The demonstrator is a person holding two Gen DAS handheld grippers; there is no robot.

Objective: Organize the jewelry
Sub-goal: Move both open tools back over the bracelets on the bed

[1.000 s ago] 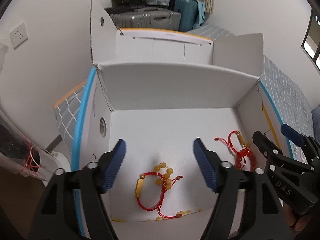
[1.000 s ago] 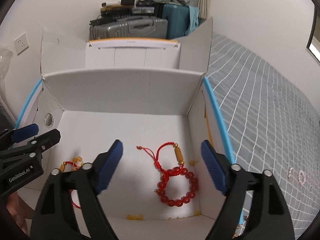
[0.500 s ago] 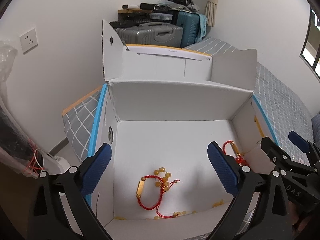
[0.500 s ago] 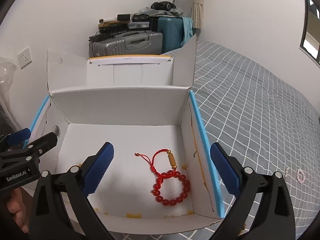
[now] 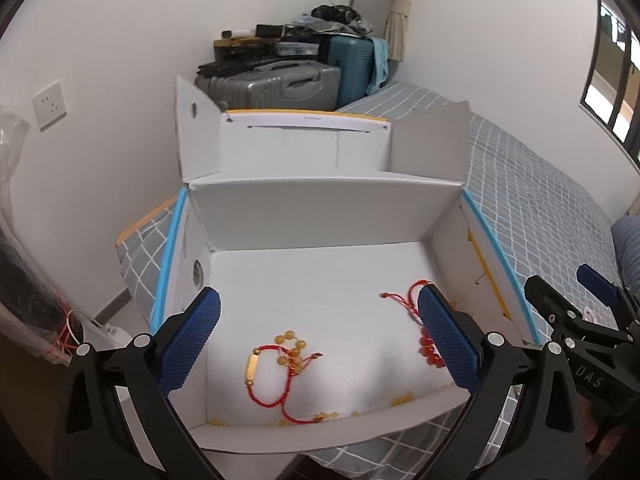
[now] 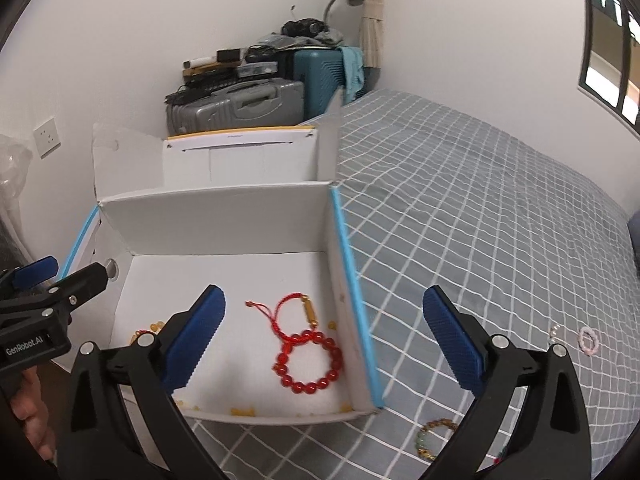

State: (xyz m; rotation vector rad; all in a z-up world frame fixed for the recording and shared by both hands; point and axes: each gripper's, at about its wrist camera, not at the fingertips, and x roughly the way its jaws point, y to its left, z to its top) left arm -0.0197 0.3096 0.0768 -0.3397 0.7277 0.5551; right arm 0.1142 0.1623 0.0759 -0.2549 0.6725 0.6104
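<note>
Fingers [image 5: 192, 344] of both grippers are standing wide apart and empty above the white box [image 5: 328, 208], two bracelets lying inside, more waiting on the bed [image 6: 480, 208].

Red bead bracelet [image 6: 308, 364] and red cord bracelet with gold tube [image 6: 294, 312] lie flat in white box [image 6: 224, 216], below-between right gripper [image 6: 324, 342] fingers. Amber bead bracelet [image 5: 280, 360] lies under left gripper [image 5: 320, 338].

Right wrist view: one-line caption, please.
Open right gripper above white box holding red bead bracelet; more bracelets lie on bedspread.
</note>
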